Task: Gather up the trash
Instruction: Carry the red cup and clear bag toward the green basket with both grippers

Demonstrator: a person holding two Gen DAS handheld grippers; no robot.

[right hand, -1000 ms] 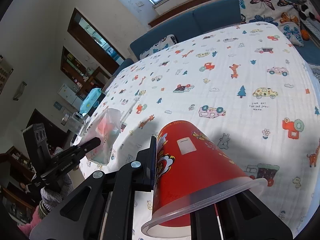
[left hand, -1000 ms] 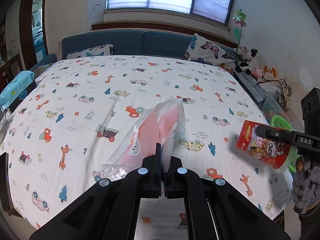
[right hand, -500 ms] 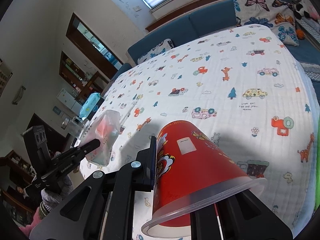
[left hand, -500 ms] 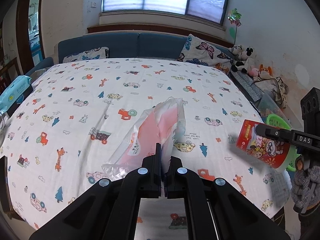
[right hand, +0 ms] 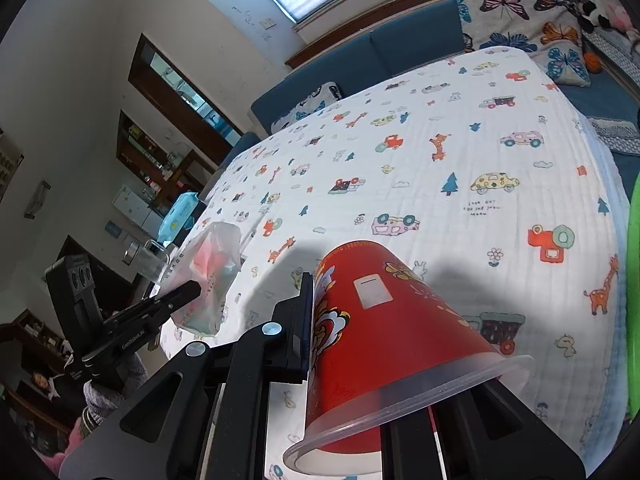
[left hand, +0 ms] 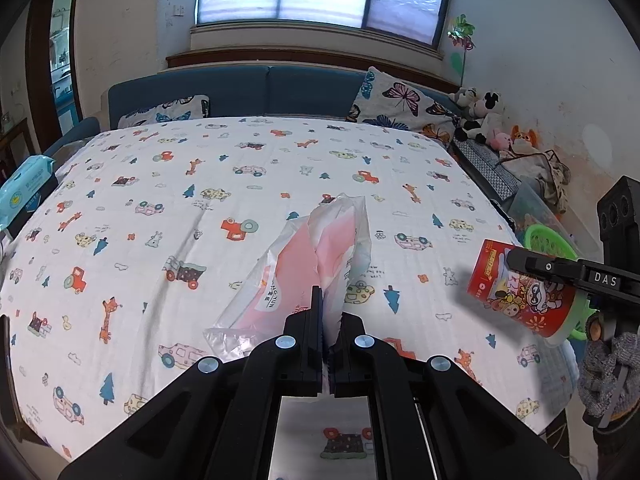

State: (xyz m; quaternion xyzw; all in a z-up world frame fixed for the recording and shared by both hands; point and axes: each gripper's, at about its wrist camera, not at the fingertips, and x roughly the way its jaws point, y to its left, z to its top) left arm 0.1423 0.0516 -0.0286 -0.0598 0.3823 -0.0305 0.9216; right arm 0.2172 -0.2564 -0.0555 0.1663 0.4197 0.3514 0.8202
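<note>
My left gripper (left hand: 329, 312) is shut on a crumpled pink and clear plastic bag (left hand: 308, 264) and holds it above the bed; it also shows in the right wrist view (right hand: 212, 276). My right gripper (right hand: 384, 304) is shut on a red printed paper cup (right hand: 384, 344), held on its side with its clear-rimmed mouth toward the camera. The cup (left hand: 520, 292) and right gripper (left hand: 516, 260) show at the right in the left wrist view, above the bed's right edge.
A bed with a white cartoon-print cover (left hand: 240, 184) fills the middle. A green basket (left hand: 548, 240) stands right of the bed, its rim also in the right wrist view (right hand: 634, 280). A blue wipes pack (left hand: 28, 188) lies at the left. Butterfly pillows (left hand: 396, 104) and plush toys (left hand: 484, 116) sit behind.
Both grippers have drawn back from the bed with their loads still held; the green basket's rim has come into the right wrist view.
</note>
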